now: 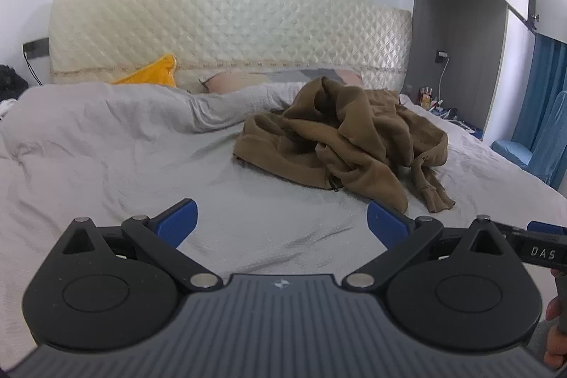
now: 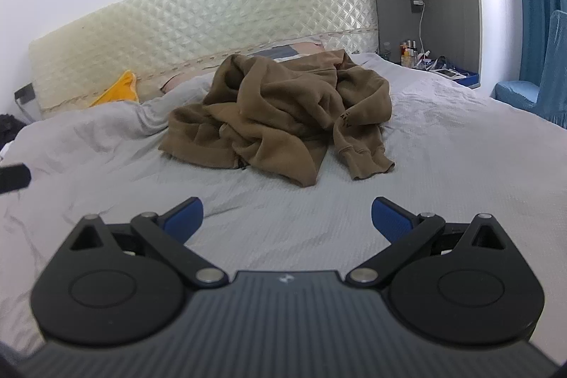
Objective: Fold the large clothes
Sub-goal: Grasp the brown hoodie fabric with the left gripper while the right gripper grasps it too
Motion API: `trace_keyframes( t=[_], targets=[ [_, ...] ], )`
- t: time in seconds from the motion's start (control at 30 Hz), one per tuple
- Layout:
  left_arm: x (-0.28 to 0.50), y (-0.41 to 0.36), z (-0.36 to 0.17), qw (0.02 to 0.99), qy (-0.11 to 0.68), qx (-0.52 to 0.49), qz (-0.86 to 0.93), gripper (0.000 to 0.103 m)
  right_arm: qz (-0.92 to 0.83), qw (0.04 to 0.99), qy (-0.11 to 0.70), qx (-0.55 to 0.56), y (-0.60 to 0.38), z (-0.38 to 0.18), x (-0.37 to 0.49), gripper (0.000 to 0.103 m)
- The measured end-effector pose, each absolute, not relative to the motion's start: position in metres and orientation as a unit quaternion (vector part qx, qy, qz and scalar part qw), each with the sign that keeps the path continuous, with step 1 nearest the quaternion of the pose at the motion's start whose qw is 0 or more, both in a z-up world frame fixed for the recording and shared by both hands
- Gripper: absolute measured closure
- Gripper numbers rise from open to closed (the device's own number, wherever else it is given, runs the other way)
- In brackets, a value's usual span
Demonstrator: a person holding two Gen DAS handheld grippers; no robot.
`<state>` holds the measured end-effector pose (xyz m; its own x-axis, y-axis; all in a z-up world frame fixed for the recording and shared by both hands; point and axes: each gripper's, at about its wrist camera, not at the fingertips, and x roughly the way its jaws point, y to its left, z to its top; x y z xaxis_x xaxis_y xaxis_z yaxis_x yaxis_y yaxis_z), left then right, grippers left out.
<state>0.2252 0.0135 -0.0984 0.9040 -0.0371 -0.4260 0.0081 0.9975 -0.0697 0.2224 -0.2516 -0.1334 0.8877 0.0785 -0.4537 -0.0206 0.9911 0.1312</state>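
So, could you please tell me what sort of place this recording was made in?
Most likely a home bedroom: a bed with grey bedding, a quilted headboard against the wall, and a bedside shelf of small bottles. A brown hoodie lies crumpled on the bed.

Brown hoodie matt fleecy cloth; headboard quilted, glossy, perhaps vinyl.

Home bedroom — bed, quilted headboard.

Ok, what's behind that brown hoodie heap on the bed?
Behind the brown hoodie a grey and pink pillow peeks out against the quilted headboard. Most of that pillow is hidden by the heap, and anything under the heap is covered.
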Motion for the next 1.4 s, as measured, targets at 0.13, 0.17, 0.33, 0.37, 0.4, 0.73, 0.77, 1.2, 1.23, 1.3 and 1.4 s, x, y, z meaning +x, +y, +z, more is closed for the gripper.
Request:
trace_keyframes(
  t=[0.13,0.17,0.33,0.37,0.4,0.73,0.77,1.2,1.23,1.3,1.4],
  targets=[
    [0.252,0.013,-0.109,0.975,0.222,-0.03,-0.009,0.0,0.025,0.972,0.228,0.059,-0.254,-0.137,0.245,0.0],
    [0.259,0.013,-0.111,0.975,0.221,-0.029,-0.009,0.0,0.025,0.972,0.226,0.058,-0.255,-0.137,0.251,0.0],
    [0.298,0.011,-0.118,0.969,0.243,-0.039,-0.009,0.0,0.028,0.972,0.225,0.06,-0.262,-0.131,0.279,0.0],
    [0.306,0.01,-0.119,0.968,0.248,-0.043,-0.01,0.0,0.029,0.971,0.228,0.062,-0.263,-0.128,0.285,0.0],
    [0.315,0.01,-0.118,0.967,0.251,-0.048,-0.011,0.0,0.032,0.97,0.231,0.064,-0.265,-0.126,0.293,0.0],
    [0.464,-0.012,-0.111,0.956,0.269,-0.101,-0.057,0.0,0.039,0.963,0.255,0.074,-0.291,-0.109,0.402,0.0],
    [0.484,-0.015,-0.112,0.956,0.266,-0.106,-0.064,0.0,0.044,0.964,0.253,0.073,-0.293,-0.111,0.417,0.0],
    [0.715,-0.052,-0.142,0.928,0.235,-0.195,-0.214,0.0,0.077,0.963,0.23,0.116,-0.318,-0.14,0.647,0.003],
    [0.73,-0.056,-0.142,0.923,0.24,-0.202,-0.221,0.0,0.078,0.962,0.232,0.122,-0.321,-0.141,0.664,0.003],
    [0.758,-0.063,-0.145,0.915,0.249,-0.22,-0.231,0.0,0.084,0.959,0.237,0.129,-0.326,-0.144,0.695,0.005],
    [0.795,-0.064,-0.154,0.895,0.276,-0.263,-0.23,0.001,0.088,0.955,0.249,0.132,-0.332,-0.151,0.743,0.005]
  ],
)
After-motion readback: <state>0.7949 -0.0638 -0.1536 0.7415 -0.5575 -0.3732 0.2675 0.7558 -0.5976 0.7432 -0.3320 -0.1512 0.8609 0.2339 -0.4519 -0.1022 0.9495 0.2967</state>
